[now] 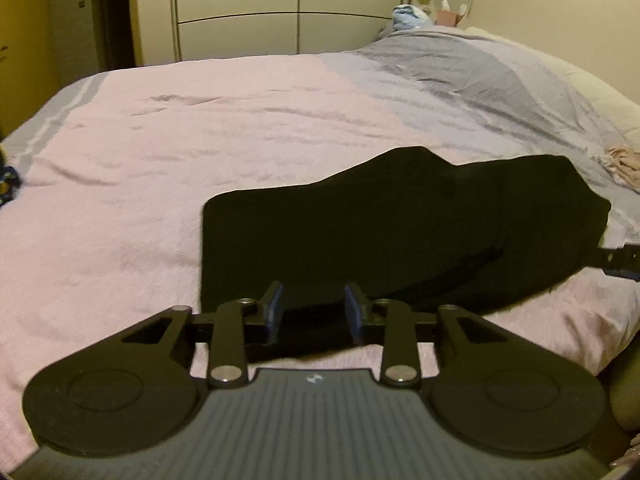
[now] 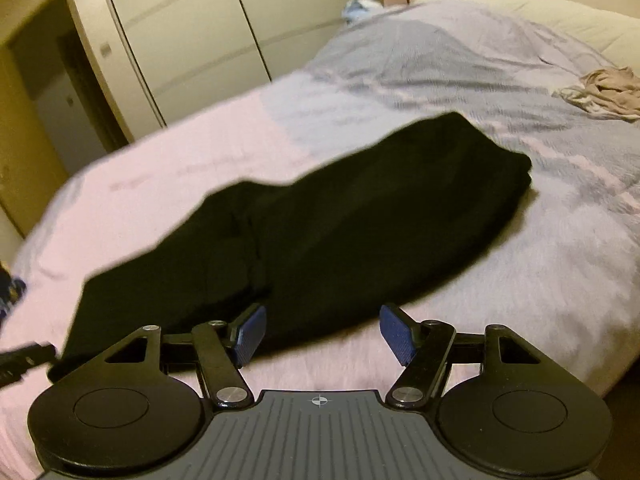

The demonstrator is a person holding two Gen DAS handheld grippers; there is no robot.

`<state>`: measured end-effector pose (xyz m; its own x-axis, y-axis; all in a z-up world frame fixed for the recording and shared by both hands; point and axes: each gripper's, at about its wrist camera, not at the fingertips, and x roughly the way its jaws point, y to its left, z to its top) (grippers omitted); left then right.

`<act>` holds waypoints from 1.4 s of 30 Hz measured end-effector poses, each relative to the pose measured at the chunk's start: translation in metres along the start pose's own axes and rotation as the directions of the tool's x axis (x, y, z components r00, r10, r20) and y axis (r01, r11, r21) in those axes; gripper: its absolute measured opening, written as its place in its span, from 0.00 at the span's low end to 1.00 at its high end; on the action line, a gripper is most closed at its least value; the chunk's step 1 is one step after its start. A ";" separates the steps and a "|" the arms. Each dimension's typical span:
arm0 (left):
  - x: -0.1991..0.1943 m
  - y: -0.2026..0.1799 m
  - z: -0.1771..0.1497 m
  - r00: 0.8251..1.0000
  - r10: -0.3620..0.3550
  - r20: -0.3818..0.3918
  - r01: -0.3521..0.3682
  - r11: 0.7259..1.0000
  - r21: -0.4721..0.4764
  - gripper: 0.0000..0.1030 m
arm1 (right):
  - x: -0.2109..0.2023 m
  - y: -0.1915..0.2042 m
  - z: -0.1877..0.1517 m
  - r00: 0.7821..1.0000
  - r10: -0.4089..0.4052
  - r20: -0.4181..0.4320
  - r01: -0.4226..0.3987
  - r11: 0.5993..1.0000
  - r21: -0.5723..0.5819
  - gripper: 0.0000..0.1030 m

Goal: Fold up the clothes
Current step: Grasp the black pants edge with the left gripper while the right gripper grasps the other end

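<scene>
Currently both tongs, left (image 1: 314,312) half-open and right (image 2: 322,334) wide, both empty, hover at the near edge of a black garment (image 1: 392,232) (partly folded) on the bed (image 1: 160,140); next, probably grip that edge.

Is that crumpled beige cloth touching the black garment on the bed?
Apart. The right wrist view shows the beige cloth lying far off, with bare bedspread between it and the black garment.
</scene>
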<state>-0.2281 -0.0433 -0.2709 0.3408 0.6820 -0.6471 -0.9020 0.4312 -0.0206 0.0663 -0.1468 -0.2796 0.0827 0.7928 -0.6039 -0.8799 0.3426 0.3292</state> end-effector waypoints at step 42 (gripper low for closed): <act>0.062 0.036 0.015 0.994 -0.065 -0.086 0.044 0.972 -0.232 0.22 | 0.050 -0.228 0.058 0.971 0.062 0.231 -0.190 0.788 0.586 0.53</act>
<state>-0.2353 0.0237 -0.3005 0.3747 0.5990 -0.7077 -0.9232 0.3118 -0.2249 0.2984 -0.1568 -0.3428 0.1335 0.9074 -0.3985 -0.4349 0.4150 0.7992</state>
